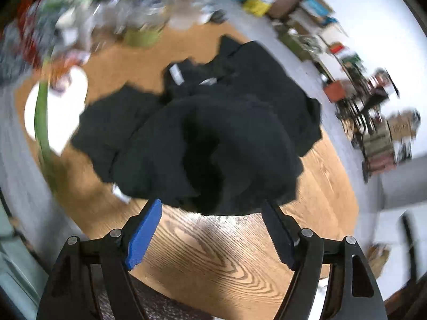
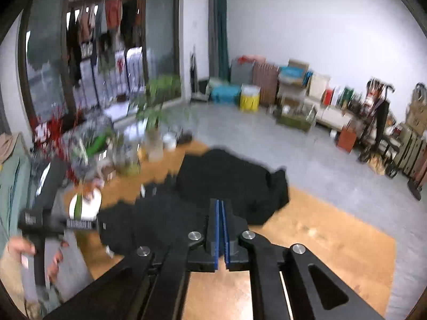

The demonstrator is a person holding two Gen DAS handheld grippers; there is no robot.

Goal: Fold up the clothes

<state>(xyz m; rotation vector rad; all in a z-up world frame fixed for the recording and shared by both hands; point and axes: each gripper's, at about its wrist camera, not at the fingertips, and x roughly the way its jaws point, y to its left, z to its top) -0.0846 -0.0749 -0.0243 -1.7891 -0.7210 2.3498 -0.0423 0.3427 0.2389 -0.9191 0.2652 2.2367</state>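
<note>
Left wrist view: black garment (image 1: 202, 133) heaped on wooden table (image 1: 208, 253).

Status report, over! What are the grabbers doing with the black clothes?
Left gripper open, empty. Right gripper shut, holding nothing. Black garment crumpled on wooden table. Nothing blocking.

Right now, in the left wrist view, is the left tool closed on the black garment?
No: the left tool stands wide open, bare wood between its fingers, the black garment lying beyond the tips.

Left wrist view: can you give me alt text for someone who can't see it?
A crumpled black garment lies heaped on a wooden table, just beyond the left claw, whose jaws stand wide open with nothing between them. Blurred household clutter lines the grey floor behind.
</note>
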